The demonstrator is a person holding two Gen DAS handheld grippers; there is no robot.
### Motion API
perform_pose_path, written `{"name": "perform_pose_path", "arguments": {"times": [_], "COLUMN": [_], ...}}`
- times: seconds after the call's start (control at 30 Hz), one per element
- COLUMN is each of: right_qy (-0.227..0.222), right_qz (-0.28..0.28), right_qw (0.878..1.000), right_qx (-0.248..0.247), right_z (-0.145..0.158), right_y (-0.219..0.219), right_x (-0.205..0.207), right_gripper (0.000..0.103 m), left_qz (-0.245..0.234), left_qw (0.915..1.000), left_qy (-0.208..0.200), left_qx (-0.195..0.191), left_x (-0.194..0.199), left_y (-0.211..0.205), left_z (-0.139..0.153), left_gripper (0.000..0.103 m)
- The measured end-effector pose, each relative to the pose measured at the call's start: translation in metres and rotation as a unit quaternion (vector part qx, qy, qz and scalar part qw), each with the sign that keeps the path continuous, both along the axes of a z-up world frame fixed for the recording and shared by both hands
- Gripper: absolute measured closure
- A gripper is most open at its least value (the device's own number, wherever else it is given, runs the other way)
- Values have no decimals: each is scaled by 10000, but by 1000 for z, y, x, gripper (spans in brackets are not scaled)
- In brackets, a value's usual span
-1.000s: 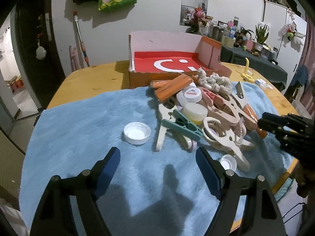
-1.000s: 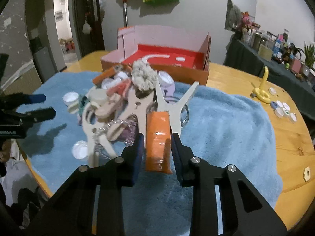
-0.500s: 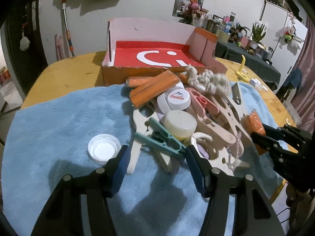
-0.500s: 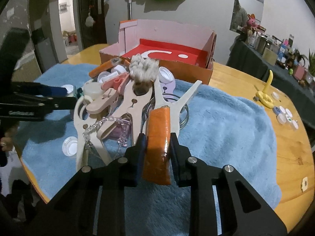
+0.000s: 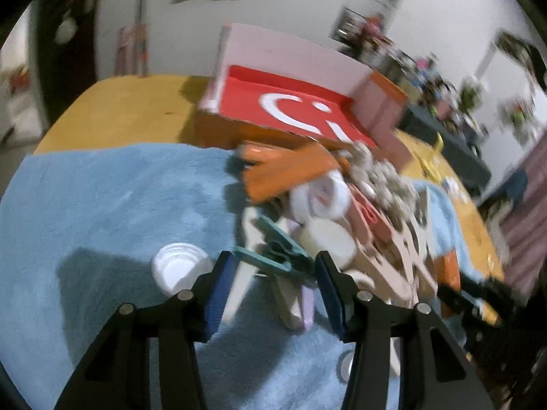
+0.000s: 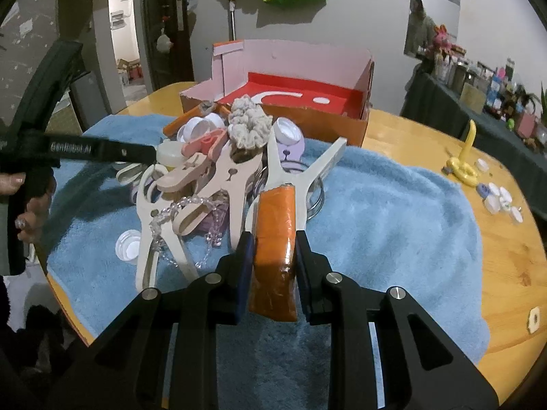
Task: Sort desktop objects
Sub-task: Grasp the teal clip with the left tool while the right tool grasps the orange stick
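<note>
We grip an orange packet point(image 6: 273, 249) at the near edge of the pile.

Our right gripper point(image 6: 272, 256) is clamped on the packet, over the blue towel point(image 6: 393, 222). Our left gripper point(image 5: 273, 285) is parted around a teal clip point(image 5: 273, 256), not pinching it; a white cap point(image 5: 179, 268) lies at its 9 o'clock. The red box point(image 6: 307, 102) sits at 12 o'clock, behind the pile.

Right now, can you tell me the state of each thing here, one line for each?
Right tongs: shut on the orange packet.
Left tongs: open, around the teal clip.
Red box: open, nearly empty inside.
White cap: lying hollow side up on the blue towel.
Pile of clips: heaped, unsorted.
</note>
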State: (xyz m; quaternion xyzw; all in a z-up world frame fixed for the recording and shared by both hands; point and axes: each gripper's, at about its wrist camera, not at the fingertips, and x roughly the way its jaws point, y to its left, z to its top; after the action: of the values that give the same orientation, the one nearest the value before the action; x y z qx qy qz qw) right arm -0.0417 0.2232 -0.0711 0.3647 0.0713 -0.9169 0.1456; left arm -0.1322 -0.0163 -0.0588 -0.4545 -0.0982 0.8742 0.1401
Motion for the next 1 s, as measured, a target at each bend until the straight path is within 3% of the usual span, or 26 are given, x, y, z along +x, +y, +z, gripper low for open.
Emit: {"name": "perform_pose_path", "arguments": {"times": [0.1, 0.5, 0.57, 0.67, 0.7, 0.73, 0.9, 1.0], "right_qy": [45, 19, 21, -4, -1, 6, -7, 16], "right_qz": [45, 142, 157, 175, 177, 176, 196, 212], "right_qw": [10000, 9999, 9999, 9998, 9998, 9998, 9998, 9998], "right_qx": [69, 45, 40, 15, 13, 15, 12, 13], "right_z": [2, 1, 2, 4, 4, 4, 6, 7], "right_y": [-3, -3, -3, -2, -2, -2, -3, -5], "right_x": [-3, -12, -14, -16, -15, -16, -17, -17], "right_gripper": [81, 81, 81, 81, 81, 81, 81, 81], "left_qz": [88, 119, -50, -123, -122, -102, -151, -178], "left_qw": [9998, 9997, 9994, 9999, 9999, 9999, 9998, 9997], "left_qy": [-168, -125, -197, -77, -54, -41, -56, 0], "left_qx": [62, 162, 268, 1, -18, -63, -66, -162], "left_x": [-7, -18, -21, -22, -22, -22, -24, -23], "left_y": [-2, 1, 5, 14, 14, 14, 12, 11], "left_z": [-6, -7, -8, -6, -5, -5, -4, -2], "left_gripper": [50, 50, 55, 57, 58, 65, 68, 77]}}
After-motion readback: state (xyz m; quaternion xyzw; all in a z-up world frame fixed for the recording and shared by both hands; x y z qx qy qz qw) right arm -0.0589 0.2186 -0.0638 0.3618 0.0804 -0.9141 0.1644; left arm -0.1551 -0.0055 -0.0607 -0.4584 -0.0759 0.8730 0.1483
